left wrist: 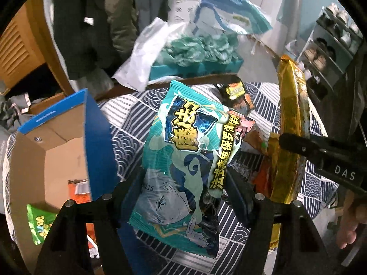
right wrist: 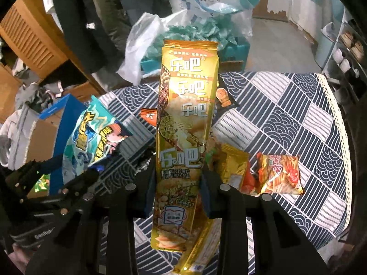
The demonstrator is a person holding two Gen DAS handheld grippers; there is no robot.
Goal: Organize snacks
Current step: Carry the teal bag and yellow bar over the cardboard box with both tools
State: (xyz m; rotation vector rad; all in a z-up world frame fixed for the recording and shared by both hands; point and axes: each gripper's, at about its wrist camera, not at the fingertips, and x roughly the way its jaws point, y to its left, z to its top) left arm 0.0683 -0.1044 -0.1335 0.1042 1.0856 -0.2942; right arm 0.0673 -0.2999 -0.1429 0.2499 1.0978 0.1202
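Left wrist view: my left gripper (left wrist: pixel 183 178) clamps the teal snack bag (left wrist: pixel 181 158) above the patterned cloth (left wrist: pixel 128 137), beside the open cardboard box (left wrist: pixel 57 151). That bag is limp and could slide out. Only the right wrist view shows my right gripper (right wrist: pixel 179 183) pinching the gold chip pack (right wrist: pixel 183 123) and the orange packets (right wrist: pixel 279 174) left behind.

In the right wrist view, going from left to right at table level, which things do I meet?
Blue box → teal snack bag → tall gold pack in the right gripper → small gold packet → orange snack packet.
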